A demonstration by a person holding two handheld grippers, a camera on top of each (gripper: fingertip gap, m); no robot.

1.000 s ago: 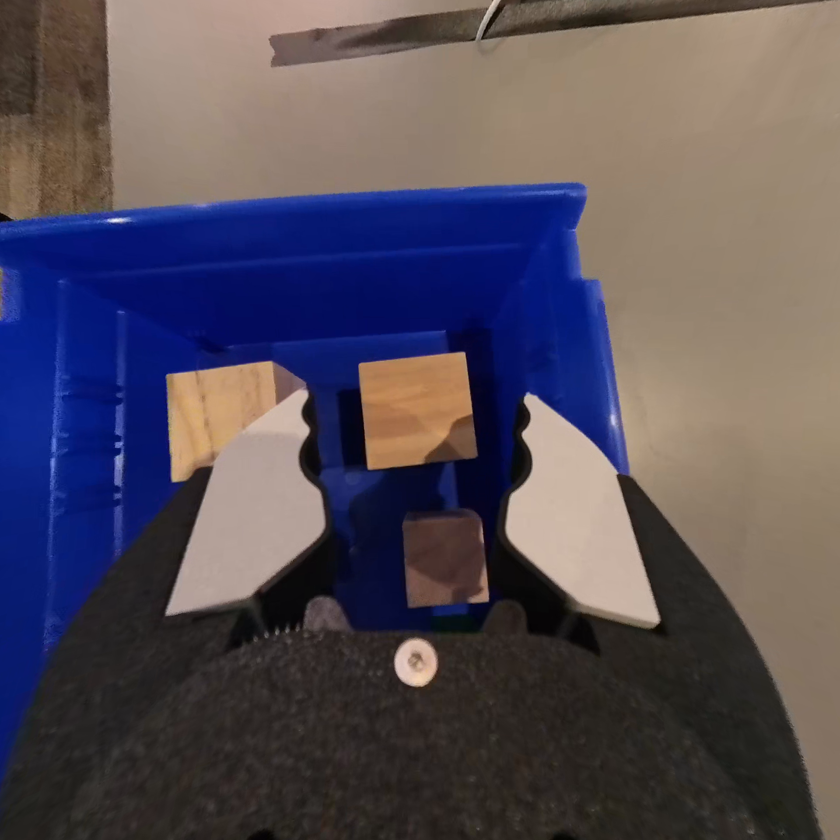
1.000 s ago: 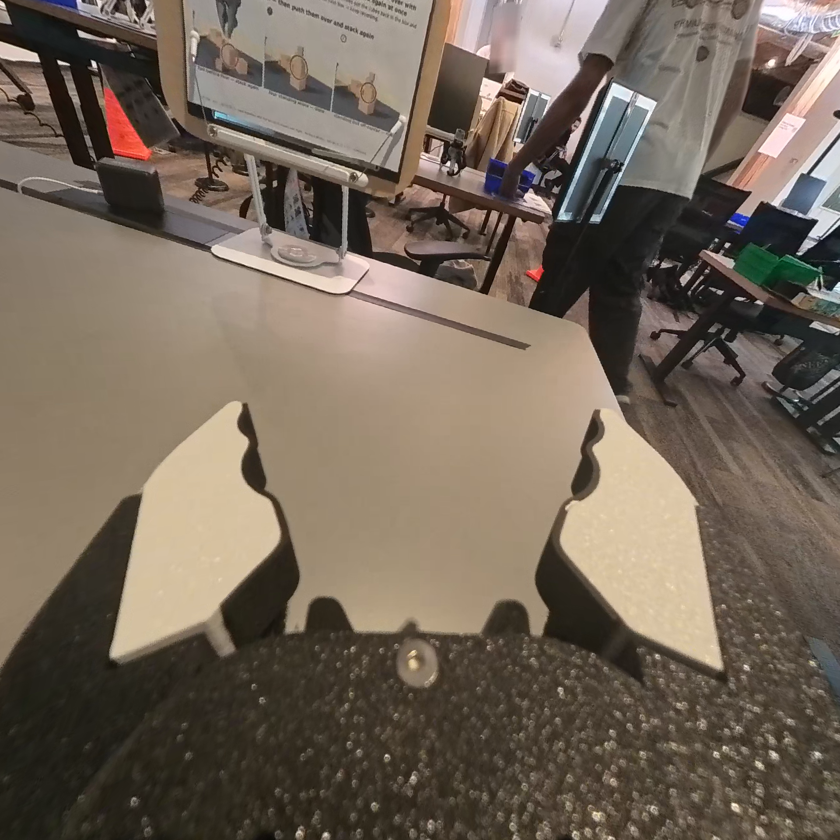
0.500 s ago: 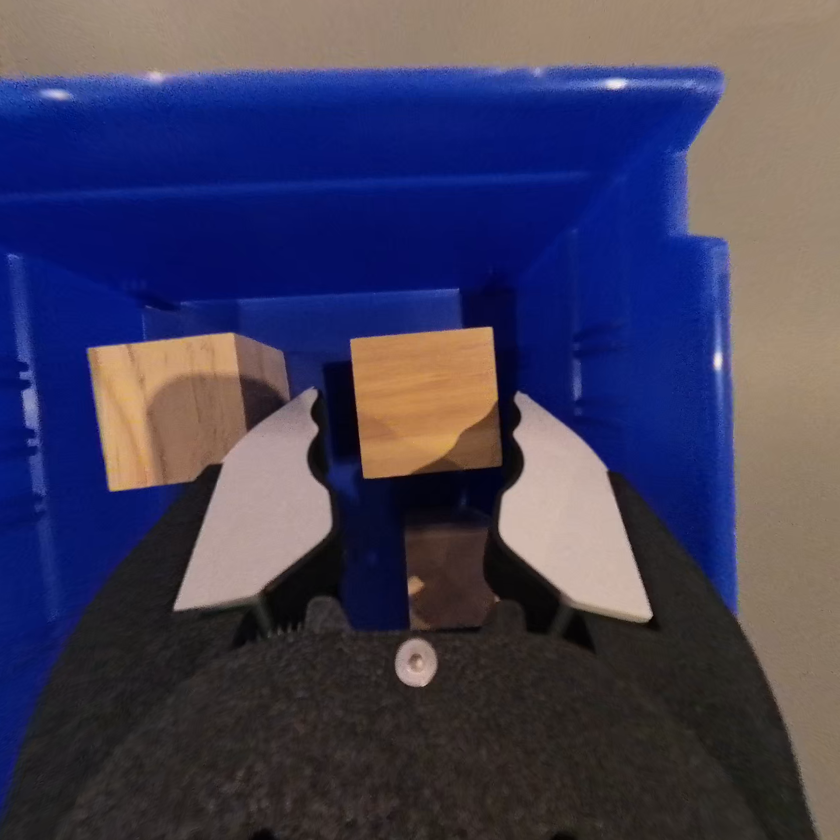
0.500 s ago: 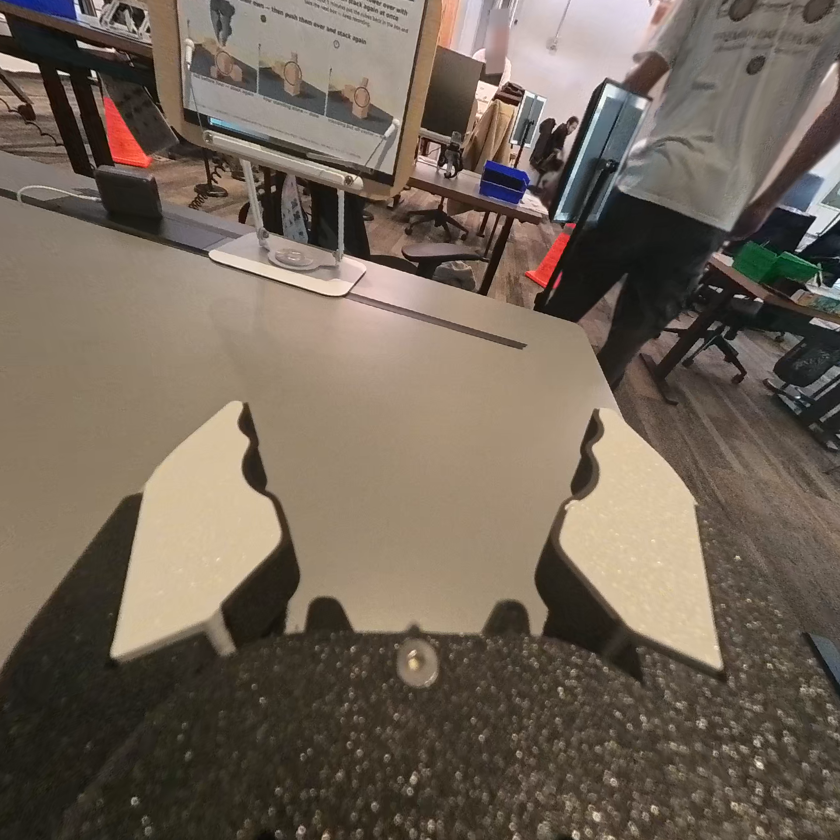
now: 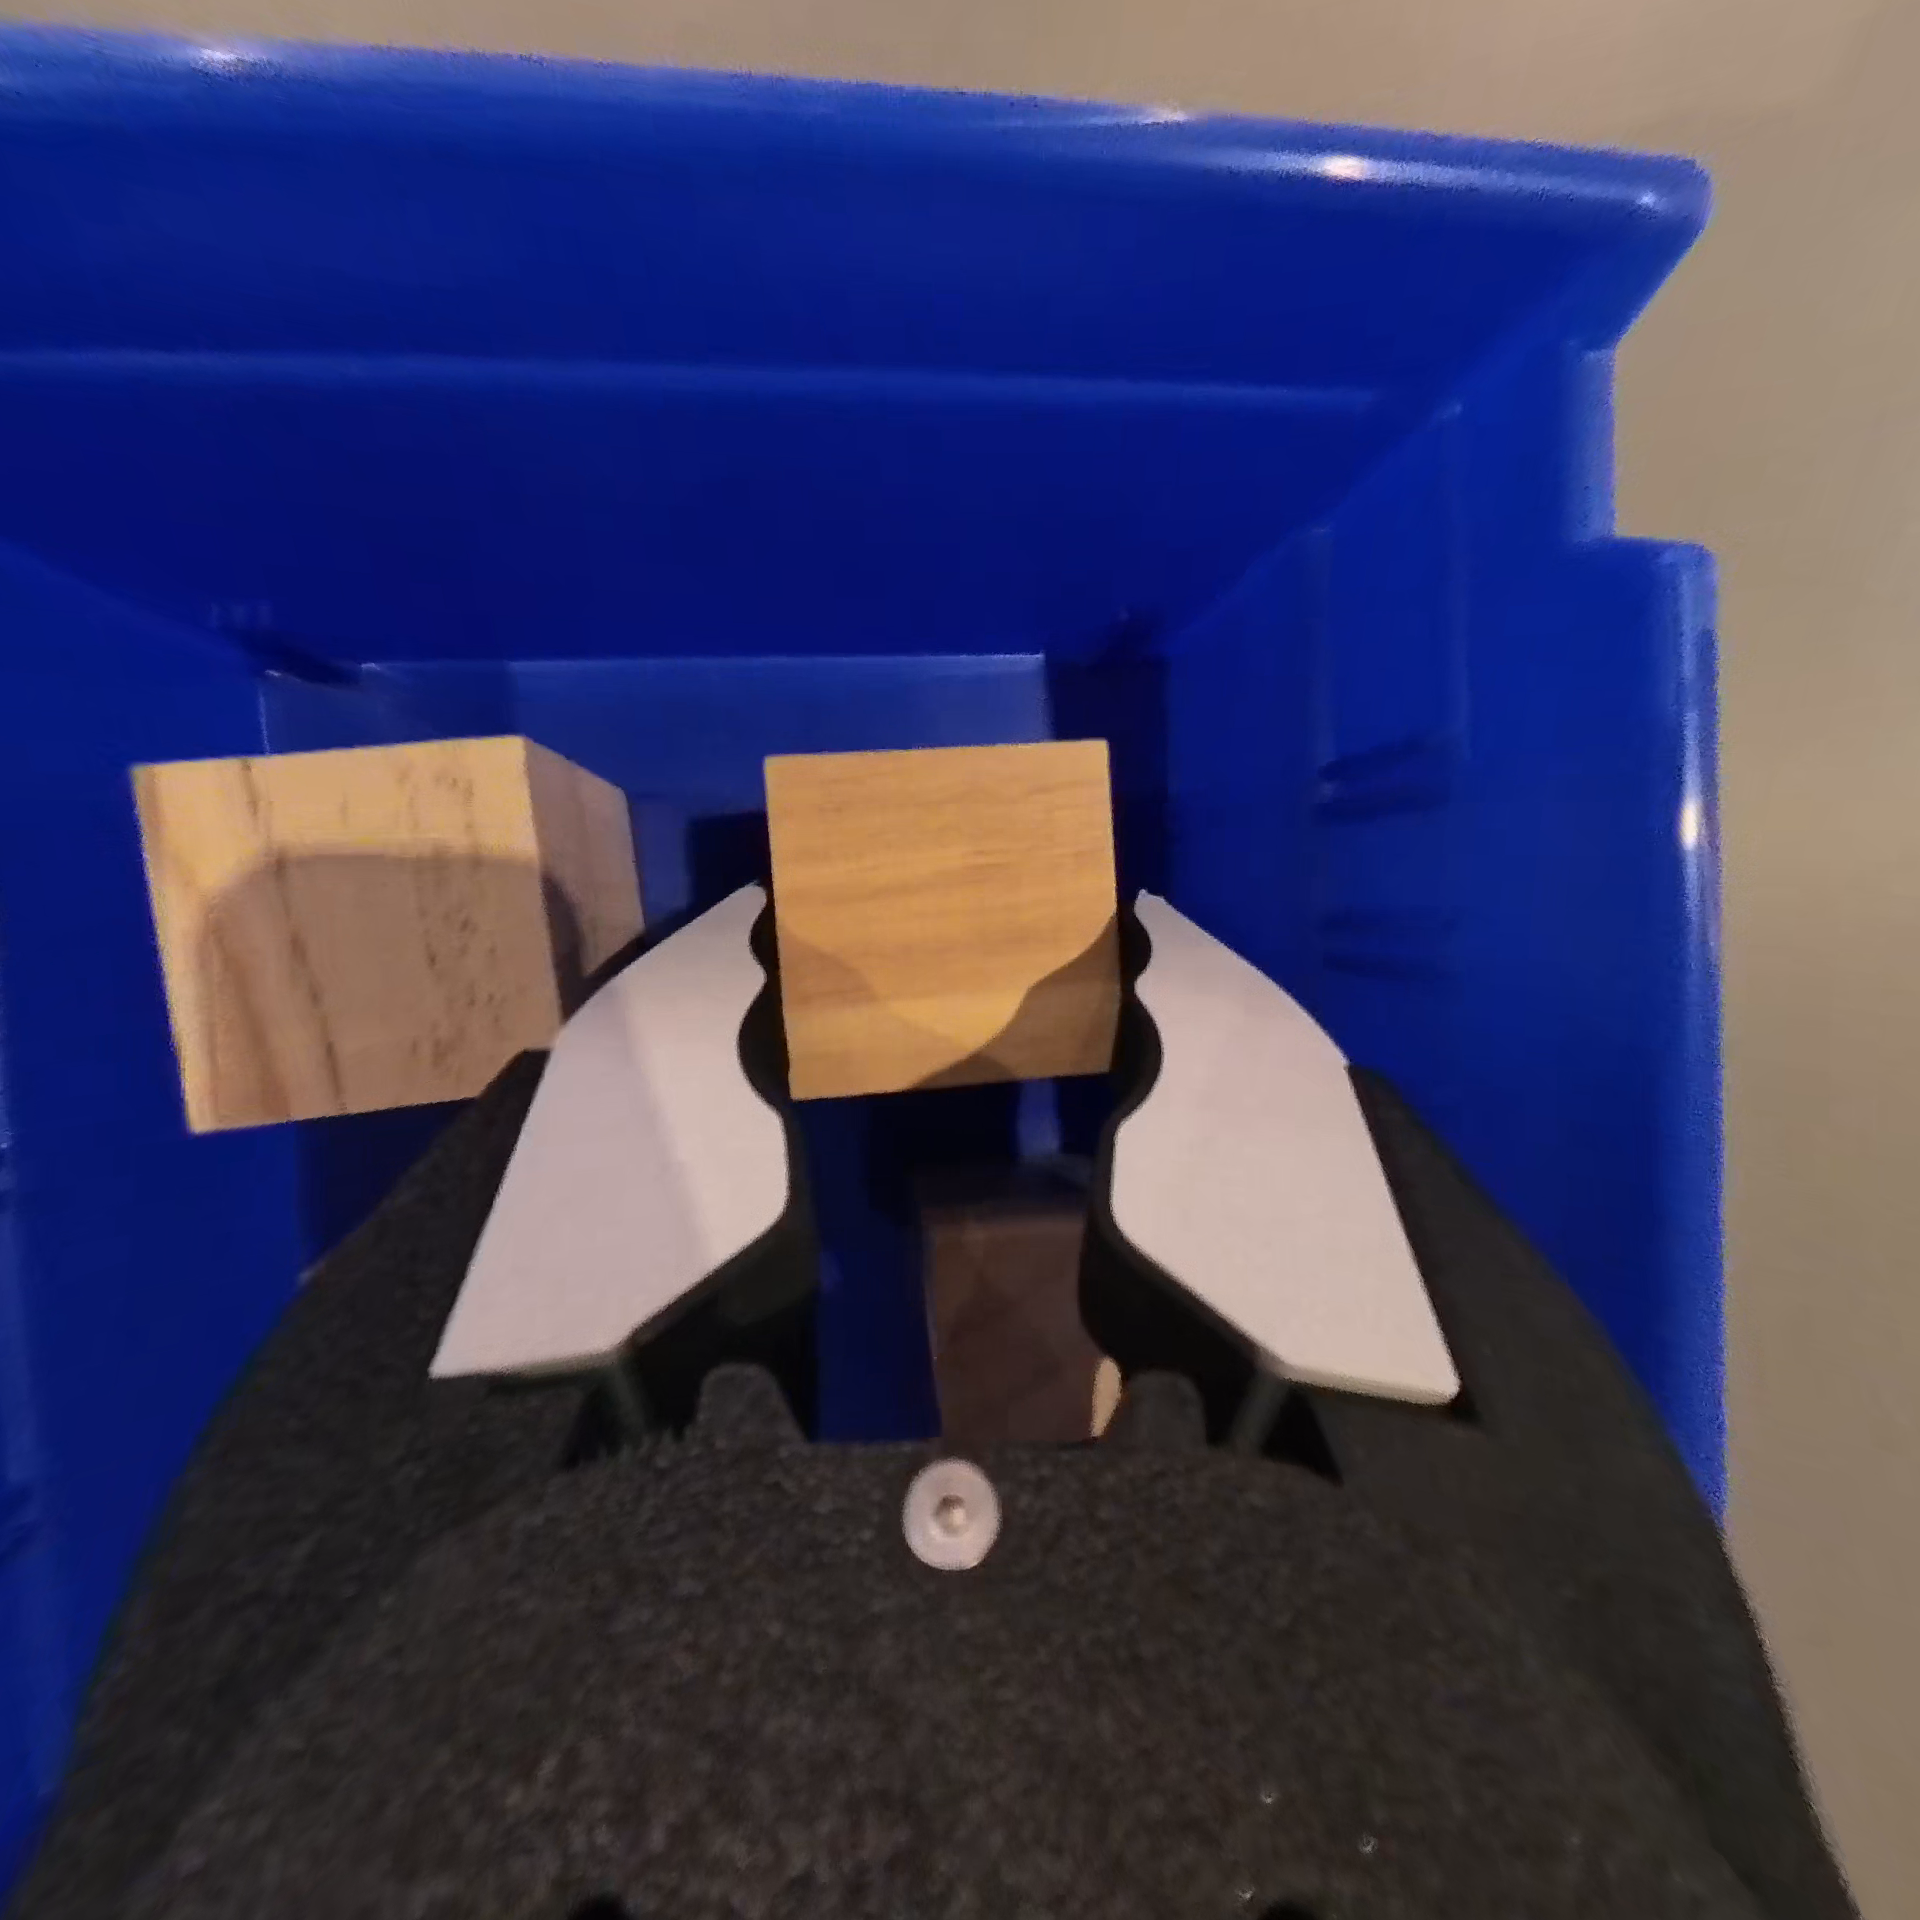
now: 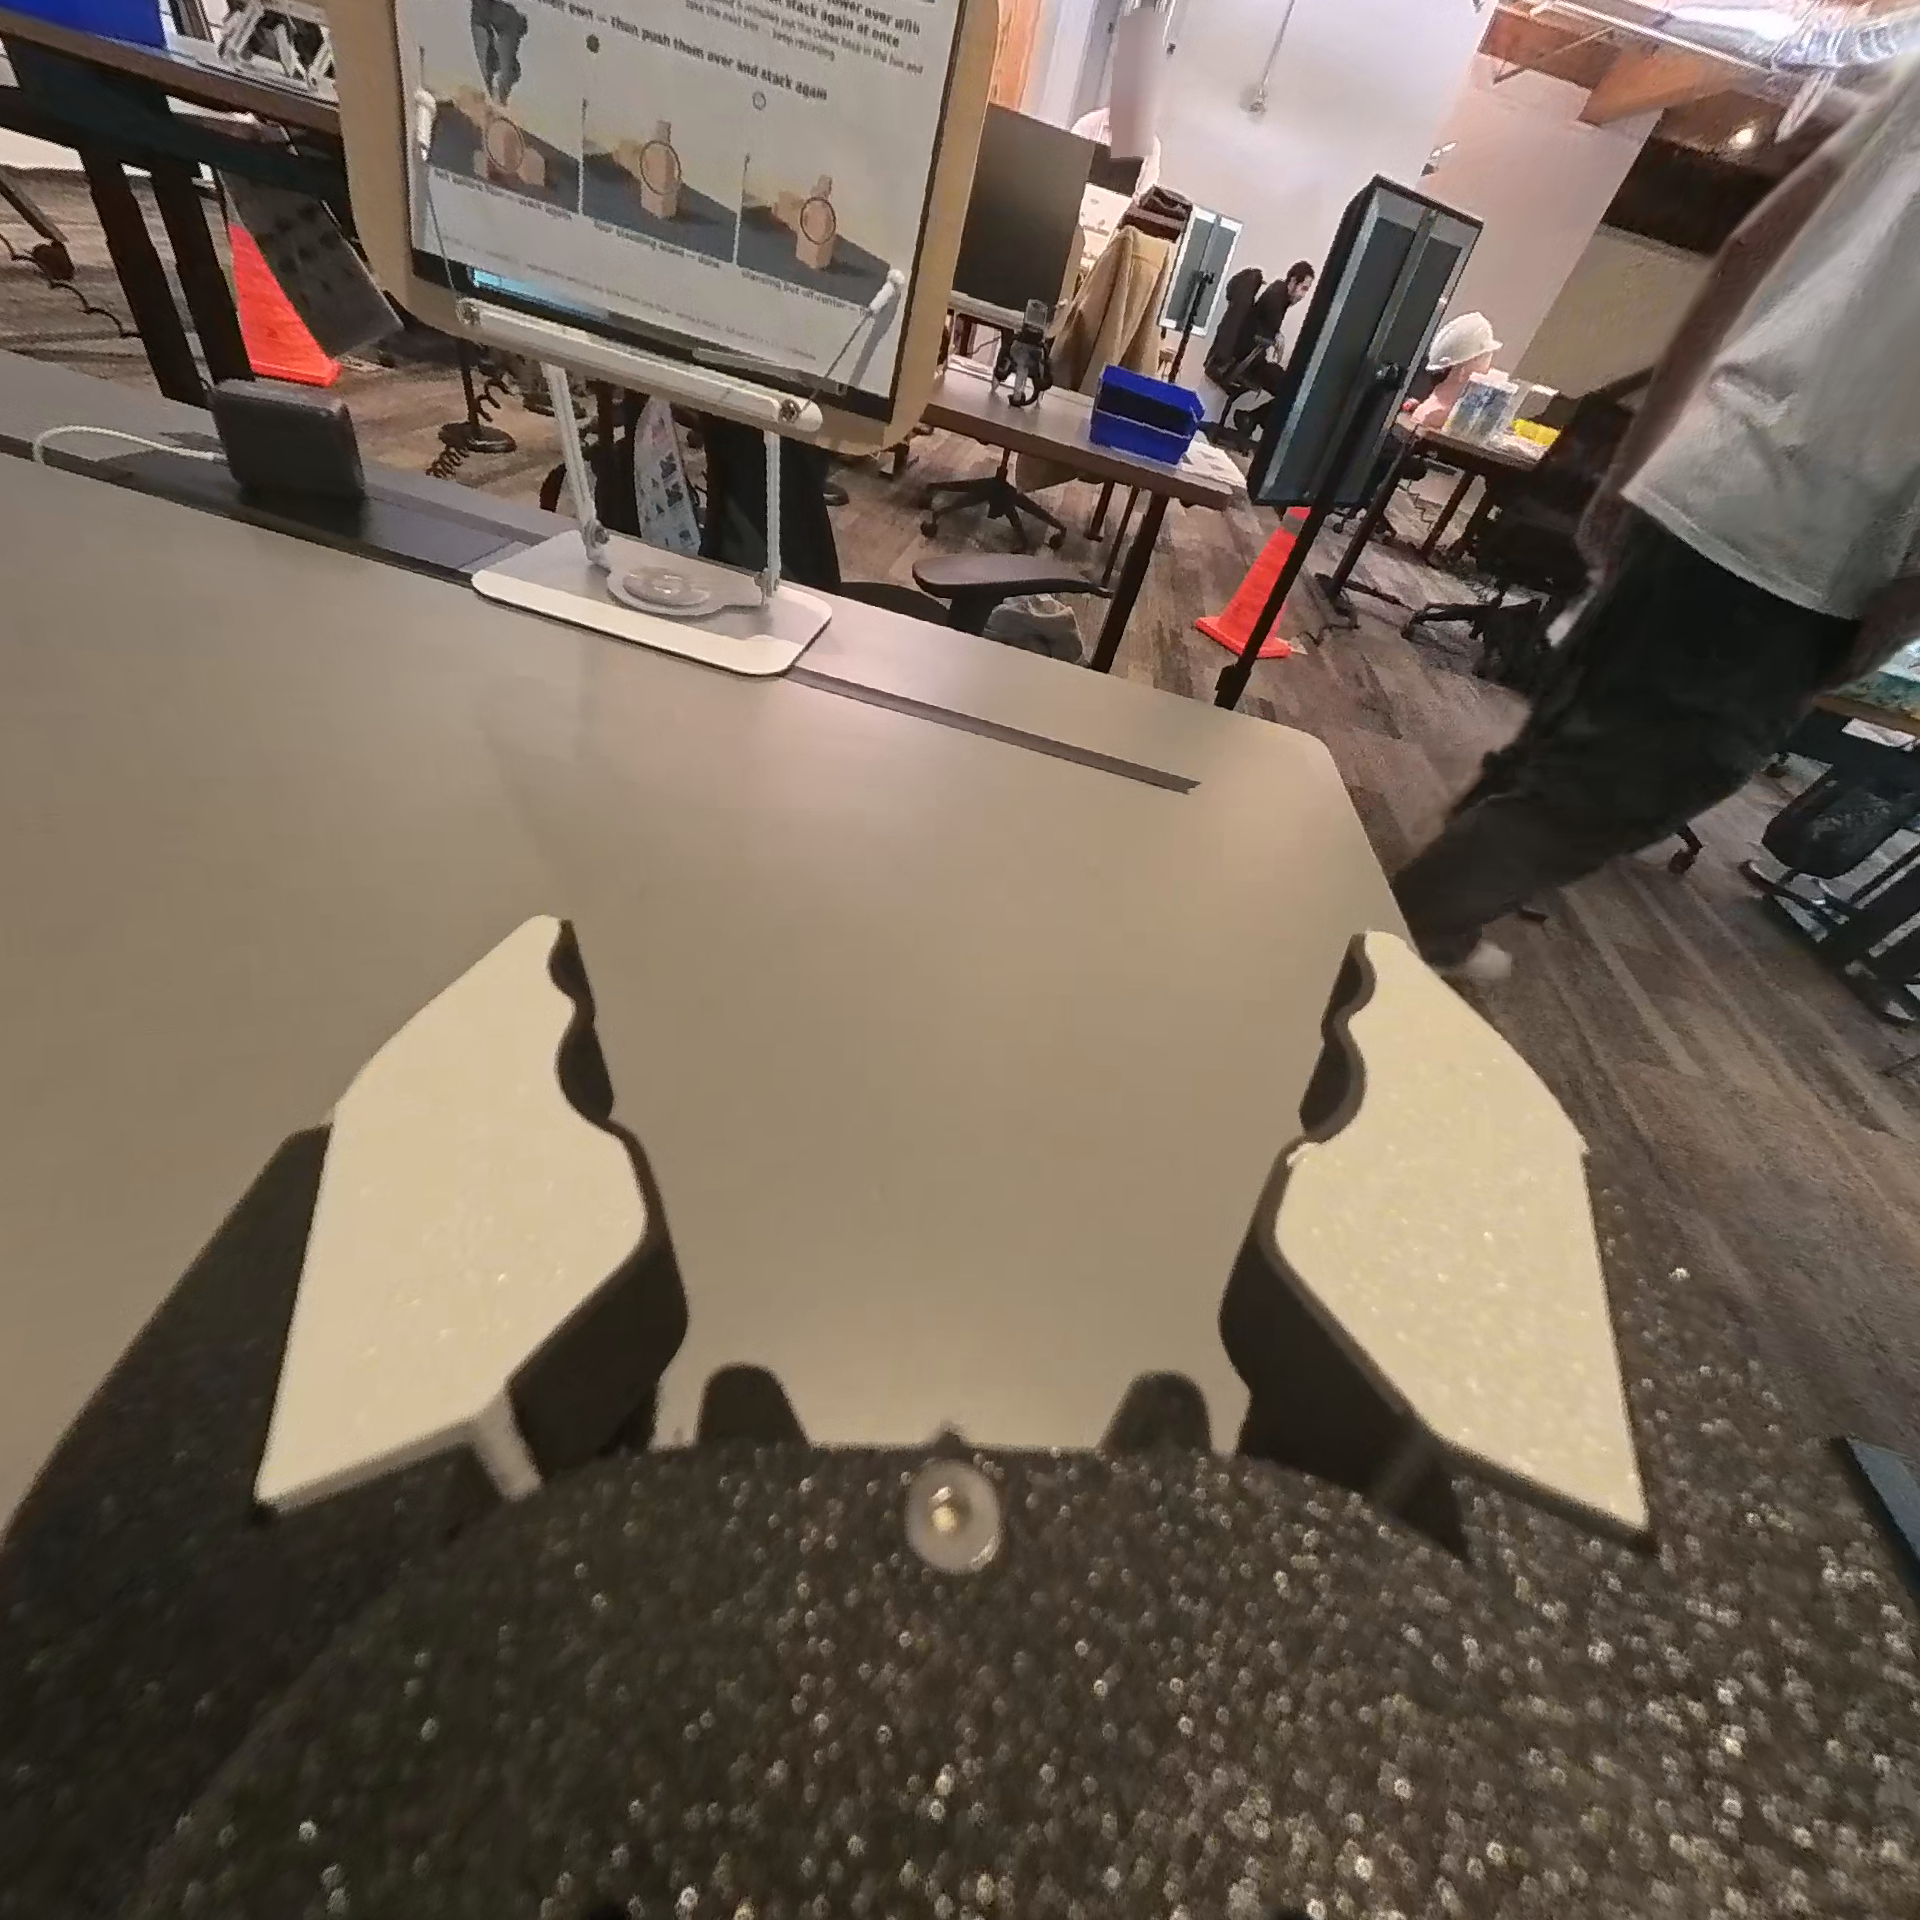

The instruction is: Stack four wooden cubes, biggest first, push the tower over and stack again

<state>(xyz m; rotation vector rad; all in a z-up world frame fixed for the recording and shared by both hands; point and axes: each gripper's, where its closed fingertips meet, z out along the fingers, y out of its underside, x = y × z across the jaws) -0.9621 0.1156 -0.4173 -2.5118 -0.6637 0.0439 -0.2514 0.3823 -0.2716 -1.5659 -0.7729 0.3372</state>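
In the left wrist view my left gripper point(image 5: 948, 914) is down inside a blue bin point(image 5: 727, 468). Its two fingertips press on the left and right sides of a golden-brown wooden cube point(image 5: 940, 883). A larger pale wooden cube point(image 5: 364, 935) lies to the left of it, partly behind my left finger point(image 5: 634, 1143). A small dark wooden cube point(image 5: 1003, 1320) lies lower between the fingers, partly hidden. My right gripper point(image 6: 956, 935) is open and empty above the grey table point(image 6: 312, 779). No cube shows in the right wrist view.
The bin's walls close in on the left gripper at the back and right. In the right wrist view a sheet on a stand point(image 6: 665, 156) and a small black box point(image 6: 286, 436) sit at the table's far edge. A person point(image 6: 1714, 520) walks past beyond the right edge. My right fingertips sit around 80 cm from my left ones.
My left gripper moved deeper into the bin and its fingers closed onto the golden-brown cube. The right gripper barely moved. The person in the background walked to the right.
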